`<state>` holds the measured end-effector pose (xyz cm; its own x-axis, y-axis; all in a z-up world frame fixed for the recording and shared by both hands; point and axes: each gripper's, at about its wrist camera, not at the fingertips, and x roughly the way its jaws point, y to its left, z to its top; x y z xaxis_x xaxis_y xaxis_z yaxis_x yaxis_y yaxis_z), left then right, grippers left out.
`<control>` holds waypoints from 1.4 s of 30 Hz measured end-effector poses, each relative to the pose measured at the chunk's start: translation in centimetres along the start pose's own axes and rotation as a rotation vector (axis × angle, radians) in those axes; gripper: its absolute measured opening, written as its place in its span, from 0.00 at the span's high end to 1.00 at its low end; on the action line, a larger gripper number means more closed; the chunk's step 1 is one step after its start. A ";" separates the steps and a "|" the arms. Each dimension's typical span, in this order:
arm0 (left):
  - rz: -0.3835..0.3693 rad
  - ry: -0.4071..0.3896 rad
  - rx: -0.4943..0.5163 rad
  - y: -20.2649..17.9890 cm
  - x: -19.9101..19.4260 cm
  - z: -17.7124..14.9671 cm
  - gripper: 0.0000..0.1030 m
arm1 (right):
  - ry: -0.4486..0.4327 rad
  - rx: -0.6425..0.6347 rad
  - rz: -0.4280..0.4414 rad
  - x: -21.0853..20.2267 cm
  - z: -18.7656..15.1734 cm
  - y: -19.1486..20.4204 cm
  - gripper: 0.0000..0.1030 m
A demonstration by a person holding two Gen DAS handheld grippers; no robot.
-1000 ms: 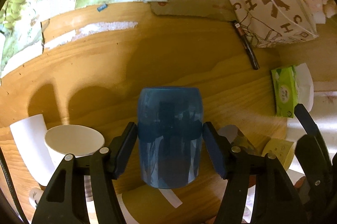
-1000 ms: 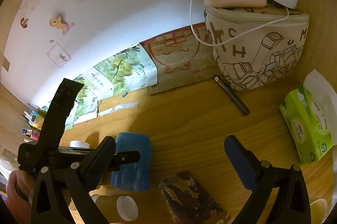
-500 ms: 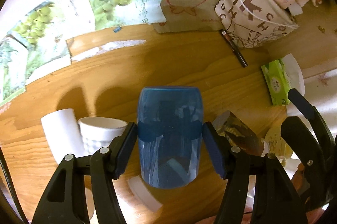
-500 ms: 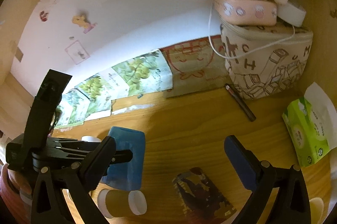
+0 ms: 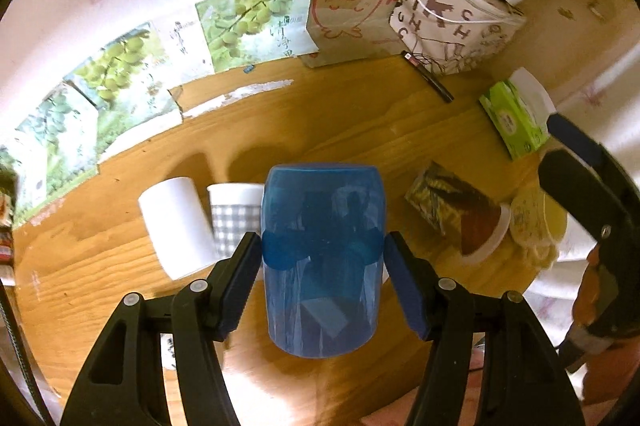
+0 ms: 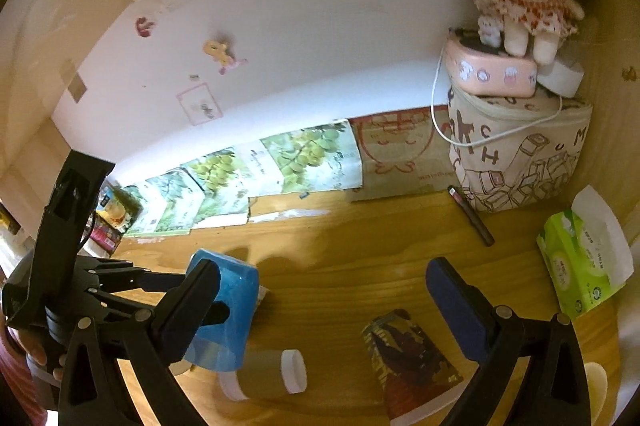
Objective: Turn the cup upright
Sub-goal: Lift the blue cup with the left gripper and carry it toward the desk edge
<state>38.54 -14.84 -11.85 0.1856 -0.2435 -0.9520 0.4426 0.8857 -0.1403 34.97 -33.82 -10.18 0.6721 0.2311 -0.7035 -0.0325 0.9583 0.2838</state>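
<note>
My left gripper (image 5: 323, 250) is shut on a translucent blue cup (image 5: 322, 258), its pads on the cup's two sides, and holds it above the wooden table (image 5: 320, 122). The cup's closed base points away from the camera and its open mouth faces the camera. In the right wrist view the blue cup (image 6: 230, 310) hangs tilted at lower left, held by the left gripper (image 6: 208, 296). My right gripper (image 6: 320, 306) is open and empty, to the right of the cup. It also shows at the right edge of the left wrist view (image 5: 576, 162).
On the table below stand a white cup (image 5: 176, 226) and a checked cup (image 5: 234, 218); a patterned paper cup (image 5: 456, 214) and a brown cup (image 6: 264, 374) lie on their sides. A green tissue pack (image 6: 576, 266), a pen (image 6: 470, 216) and a printed bag (image 6: 516, 158) are at the right.
The left gripper has lifted the blue cup higher and tilted upward, so more of the wall shows. The right gripper has also risen and stays open.
</note>
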 end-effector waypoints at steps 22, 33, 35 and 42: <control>0.084 -0.021 0.366 0.0 -5.9 -11.6 0.36 | -0.139 -0.088 -0.091 -10.1 -8.7 8.7 0.00; 0.064 -0.028 0.626 -1.2 -5.8 -15.6 0.37 | -0.141 -0.063 -0.152 -13.0 -14.5 11.1 0.00; 0.067 -0.029 0.688 -1.4 -5.6 -16.2 0.37 | -0.141 -0.058 -0.163 -13.3 -15.2 11.4 0.00; 0.055 -0.015 0.915 -2.7 -4.3 -17.7 0.38 | -0.126 -0.052 -0.199 -14.0 -17.7 12.1 0.00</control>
<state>20.98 -9.20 -12.18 0.2350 -0.2212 -0.9465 0.9541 0.2386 0.1812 12.07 -22.46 -8.40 0.7562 0.0170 -0.6541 0.0743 0.9910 0.1117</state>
